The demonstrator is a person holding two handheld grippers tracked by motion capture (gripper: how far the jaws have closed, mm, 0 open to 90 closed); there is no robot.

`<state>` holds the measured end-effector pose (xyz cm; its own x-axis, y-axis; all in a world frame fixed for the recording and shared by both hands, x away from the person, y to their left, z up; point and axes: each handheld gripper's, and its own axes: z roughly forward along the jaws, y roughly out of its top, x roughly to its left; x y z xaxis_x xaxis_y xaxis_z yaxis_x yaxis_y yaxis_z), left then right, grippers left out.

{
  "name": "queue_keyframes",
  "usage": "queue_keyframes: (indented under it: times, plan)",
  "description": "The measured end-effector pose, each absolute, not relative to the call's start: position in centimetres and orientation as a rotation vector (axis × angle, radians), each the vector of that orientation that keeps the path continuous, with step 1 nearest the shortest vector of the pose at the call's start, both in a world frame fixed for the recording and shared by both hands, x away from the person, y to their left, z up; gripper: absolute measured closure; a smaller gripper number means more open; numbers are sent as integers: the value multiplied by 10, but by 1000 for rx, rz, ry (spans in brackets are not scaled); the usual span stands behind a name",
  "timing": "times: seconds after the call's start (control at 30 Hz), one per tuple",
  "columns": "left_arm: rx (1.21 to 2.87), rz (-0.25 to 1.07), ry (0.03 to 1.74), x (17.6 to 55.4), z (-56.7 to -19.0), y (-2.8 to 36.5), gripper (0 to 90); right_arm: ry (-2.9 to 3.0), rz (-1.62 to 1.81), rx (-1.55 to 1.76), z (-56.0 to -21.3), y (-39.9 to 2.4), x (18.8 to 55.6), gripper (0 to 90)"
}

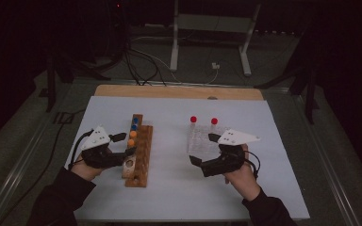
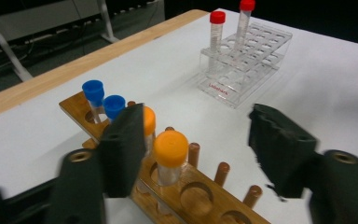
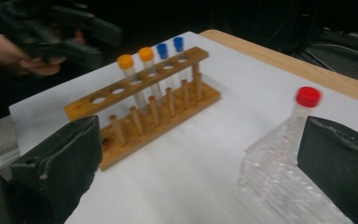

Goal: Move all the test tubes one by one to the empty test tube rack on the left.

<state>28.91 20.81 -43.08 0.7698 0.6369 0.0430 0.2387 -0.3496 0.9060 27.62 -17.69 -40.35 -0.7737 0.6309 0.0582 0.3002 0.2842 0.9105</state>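
My left hand-held gripper [image 2: 193,149] stood apart, straddling orange-capped tube [image 2: 170,156] upright in wooden rack [image 2: 200,198] on counter [image 1: 179,188]. Tube looked light, slick, fragile; best gripped just below cap. Right hand-held gripper [image 3: 196,172] apart, empty.

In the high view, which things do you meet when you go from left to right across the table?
Left gripper → wooden rack with blue and orange capped tubes → clear plastic rack with two red-capped tubes → right gripper and the hand that holds it.
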Motion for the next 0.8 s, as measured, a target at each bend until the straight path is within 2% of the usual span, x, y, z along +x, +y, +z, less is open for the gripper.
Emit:
queue_keyframes:
  times: [0.13, 0.23, 0.3, 0.57, 0.8]
  plan:
    - [1907, 482, 662, 277, -429, 210, 174, 2183, 1431, 870, -397, -190, 287, 0]
    - [1889, 470, 671, 269, -428, 213, 74, 2141, 1406, 917, -397, -202, 300, 0]
    - [1879, 460, 677, 264, -429, 214, 42, 2121, 1383, 949, -400, -209, 310, 0]
    - [1883, 429, 681, 255, -440, 217, 25, 2111, 1335, 1067, -427, -227, 343, 0]
    - [1902, 397, 688, 257, -450, 218, 25, 2150, 1240, 1148, -449, -224, 361, 0]
